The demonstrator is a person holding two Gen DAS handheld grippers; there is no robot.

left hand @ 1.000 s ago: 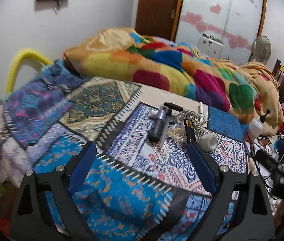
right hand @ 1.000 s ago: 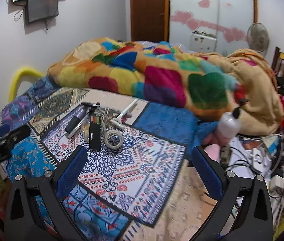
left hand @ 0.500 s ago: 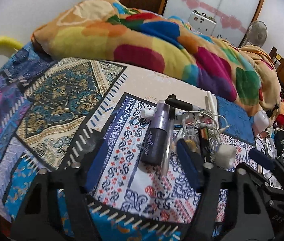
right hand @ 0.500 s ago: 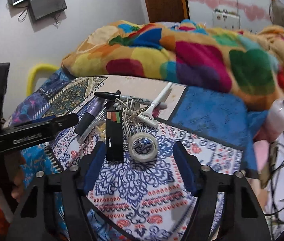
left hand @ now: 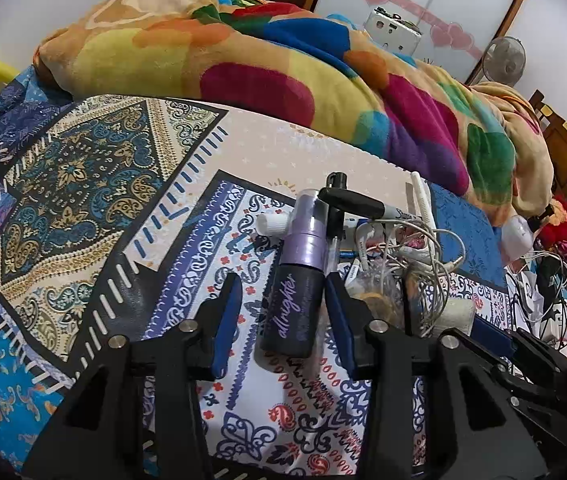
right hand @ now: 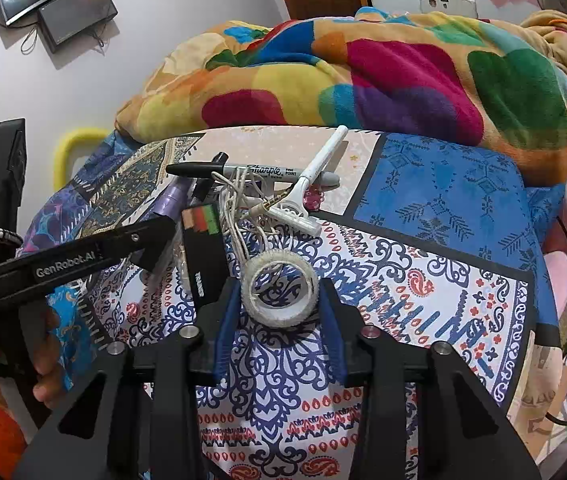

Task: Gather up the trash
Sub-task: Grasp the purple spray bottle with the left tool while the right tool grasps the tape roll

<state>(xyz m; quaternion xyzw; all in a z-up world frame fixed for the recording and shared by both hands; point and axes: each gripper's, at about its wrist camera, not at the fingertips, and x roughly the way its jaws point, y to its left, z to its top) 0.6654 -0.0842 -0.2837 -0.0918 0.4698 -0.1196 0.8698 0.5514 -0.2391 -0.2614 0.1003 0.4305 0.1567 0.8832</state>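
Bed [left hand: 83, 184], patterned cover. Left claw [left hand: 283, 308]: jaws just closing, purple spray bottle [left hand: 295, 296] between, gap remaining on its left side. Right claw [right hand: 279, 312]: jaws just closing, pads touching white tape roll [right hand: 279, 292].

A dark purple spray bottle [left hand: 297, 300] and white tape roll [right hand: 280, 294] lie on the bedspread.
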